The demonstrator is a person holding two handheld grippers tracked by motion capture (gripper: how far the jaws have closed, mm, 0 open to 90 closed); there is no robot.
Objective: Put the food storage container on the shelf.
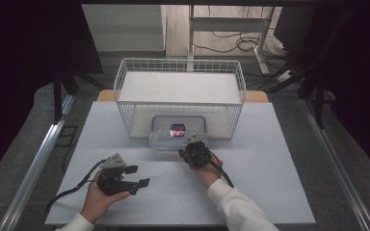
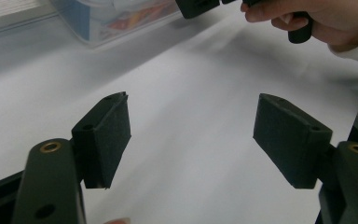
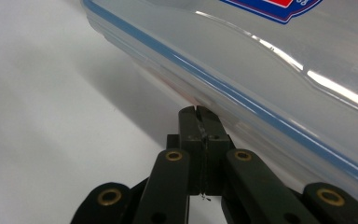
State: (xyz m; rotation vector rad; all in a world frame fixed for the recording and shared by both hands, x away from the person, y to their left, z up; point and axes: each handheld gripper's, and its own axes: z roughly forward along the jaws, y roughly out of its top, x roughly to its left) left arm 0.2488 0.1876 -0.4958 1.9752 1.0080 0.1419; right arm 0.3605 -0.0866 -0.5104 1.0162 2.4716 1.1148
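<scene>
Plastic box [image 1: 173,134] half under wire basket [image 1: 180,77] | right tongs [image 3: 199,112] closed at its rim | left tongs [image 2: 191,135] wide, empty

**Matt table, glossy box, wire basket**

I'm looking at a smooth, matt white table top [image 1: 270,192]. The wire basket [image 1: 180,65] is showing thin white-coated metal mesh. The clear plastic container [image 3: 279,70] is shining glossy, with a blue seam line. My left gripper [image 2: 193,140] is showing matt black pads [image 2: 107,135], slightly rough; brass-coloured rivets are glinting on my right gripper [image 3: 199,112].
</scene>
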